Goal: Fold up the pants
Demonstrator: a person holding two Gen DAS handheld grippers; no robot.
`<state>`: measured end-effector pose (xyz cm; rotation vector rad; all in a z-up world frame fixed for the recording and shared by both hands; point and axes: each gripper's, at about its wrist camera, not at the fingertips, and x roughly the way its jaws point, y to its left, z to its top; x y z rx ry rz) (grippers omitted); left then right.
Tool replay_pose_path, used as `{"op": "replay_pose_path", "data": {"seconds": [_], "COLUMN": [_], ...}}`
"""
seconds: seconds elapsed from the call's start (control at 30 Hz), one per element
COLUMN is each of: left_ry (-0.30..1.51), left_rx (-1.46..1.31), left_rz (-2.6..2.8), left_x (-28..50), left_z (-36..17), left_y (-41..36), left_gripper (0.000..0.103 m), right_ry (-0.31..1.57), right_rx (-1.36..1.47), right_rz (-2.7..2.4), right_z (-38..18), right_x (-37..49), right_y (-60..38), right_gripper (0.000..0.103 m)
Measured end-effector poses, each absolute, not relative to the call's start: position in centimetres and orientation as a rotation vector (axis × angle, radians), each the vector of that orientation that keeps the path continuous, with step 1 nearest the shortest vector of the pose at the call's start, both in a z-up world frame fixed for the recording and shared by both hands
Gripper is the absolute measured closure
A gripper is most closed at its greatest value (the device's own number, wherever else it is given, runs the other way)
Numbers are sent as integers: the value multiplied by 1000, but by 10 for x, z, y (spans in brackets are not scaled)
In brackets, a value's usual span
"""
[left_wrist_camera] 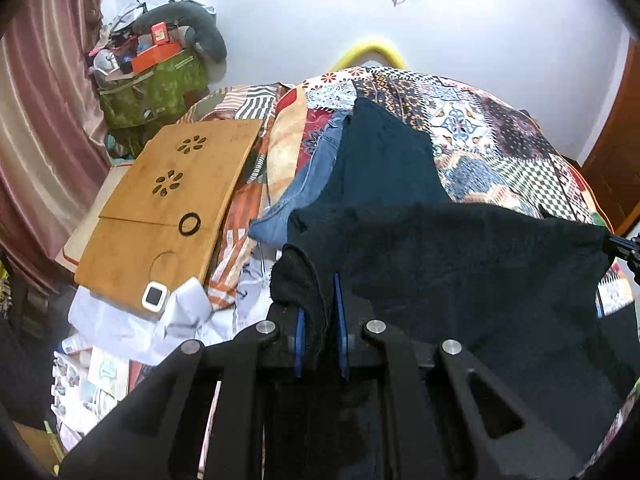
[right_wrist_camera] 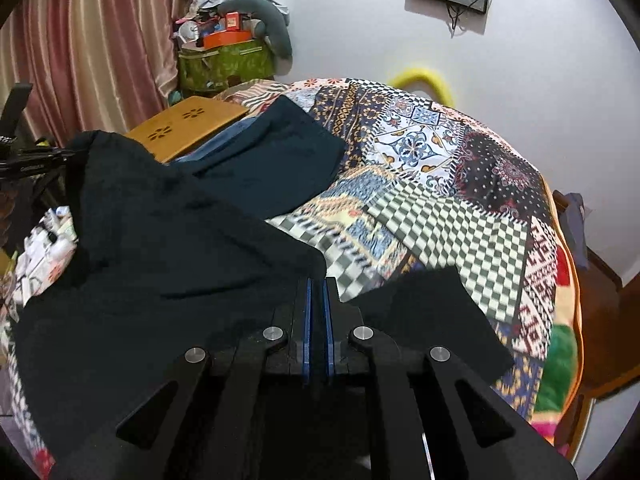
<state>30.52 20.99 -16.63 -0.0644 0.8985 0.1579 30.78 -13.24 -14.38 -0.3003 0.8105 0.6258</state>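
Black pants hang stretched between my two grippers above the patchwork bedspread. My left gripper is shut on a bunched fold of the pants at their left end. The right gripper shows at the right edge of the left wrist view, pinching the other end. Through the right wrist camera, the right gripper is shut on the edge of the pants, which run left to the left gripper. A black flap lies on the bedspread to the right of the pads.
A folded dark teal garment lies on blue jeans on the bed. To the left are a wooden lap tray, a small white clock, crumpled white cloth and a stuffed green bag. A curtain hangs left.
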Motion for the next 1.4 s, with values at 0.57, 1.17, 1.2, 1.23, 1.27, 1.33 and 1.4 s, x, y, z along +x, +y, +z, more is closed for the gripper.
{"op": "replay_pose_path", "data": {"seconds": [0.57, 1.17, 1.2, 1.23, 1.27, 1.33, 1.4], "left_ry": [887, 1090, 1083, 1075, 1069, 1057, 1037], "left_rx": [-103, -228, -233, -237, -239, -228, -207], "left_rz": [168, 225, 231, 237, 244, 262, 280], "left_x": [171, 103, 102, 101, 100, 99, 99], "left_z": [-172, -263, -260, -257, -253, -243, -232], "left_y": [199, 220, 222, 224, 225, 228, 228], "left_gripper": [92, 98, 98, 98, 98, 96, 93], "right_ry": [809, 892, 893, 897, 905, 906, 897], "right_rx": [-266, -216, -213, -211, -212, -216, -221], "right_rz": [685, 688, 688, 689, 689, 686, 683], "right_z": [-152, -191, -188, -187, -185, -180, -174], "right_x": [183, 136, 136, 134, 134, 131, 128], "right_y": [-157, -159, -161, -161, -163, -167, -173], "right_gripper": [98, 94, 94, 93, 93, 93, 91]}}
